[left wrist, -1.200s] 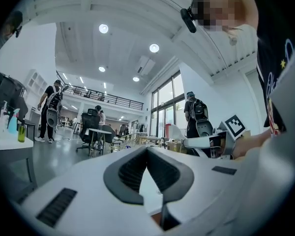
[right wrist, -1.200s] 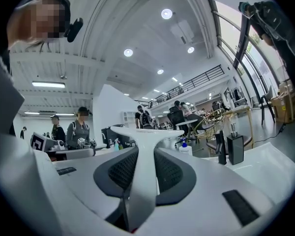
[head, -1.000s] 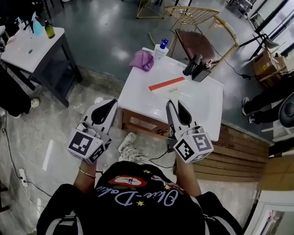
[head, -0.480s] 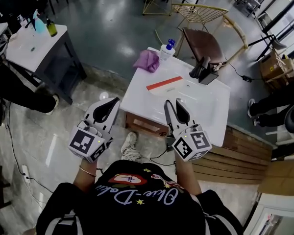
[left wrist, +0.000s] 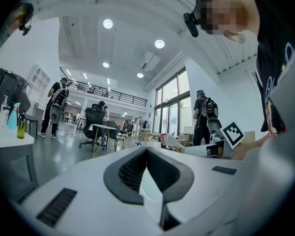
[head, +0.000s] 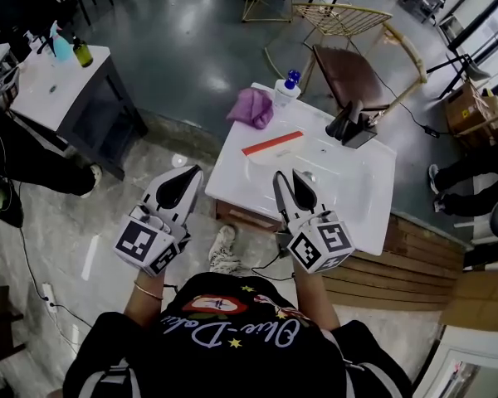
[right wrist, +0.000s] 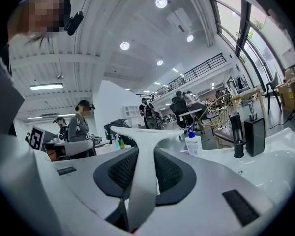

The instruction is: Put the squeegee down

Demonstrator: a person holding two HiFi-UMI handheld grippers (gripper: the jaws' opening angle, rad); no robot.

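Note:
The squeegee (head: 272,143) has a long blade with a red edge and a white handle. My right gripper (head: 291,178) is shut on that handle and holds the squeegee level, blade away from me, over the front left part of the white sink top (head: 361,193). In the right gripper view the squeegee (right wrist: 142,136) rises as a white T between the black pads (right wrist: 172,170) of the right gripper (right wrist: 146,151). My left gripper (head: 191,172) hangs left of the sink over the floor. The tips of the left gripper (left wrist: 147,149) meet on nothing.
A purple cloth (head: 253,108) and a blue-capped bottle (head: 286,89) sit at the sink top's far left corner. A black faucet (head: 349,123) stands at the back. A chair (head: 349,69) is behind the sink, and a dark table (head: 58,81) with bottles at far left.
My right gripper has carried the squeegee leftward across the sink top, so its blade now lies nearer the purple cloth. The left gripper has hardly shifted in the picture.

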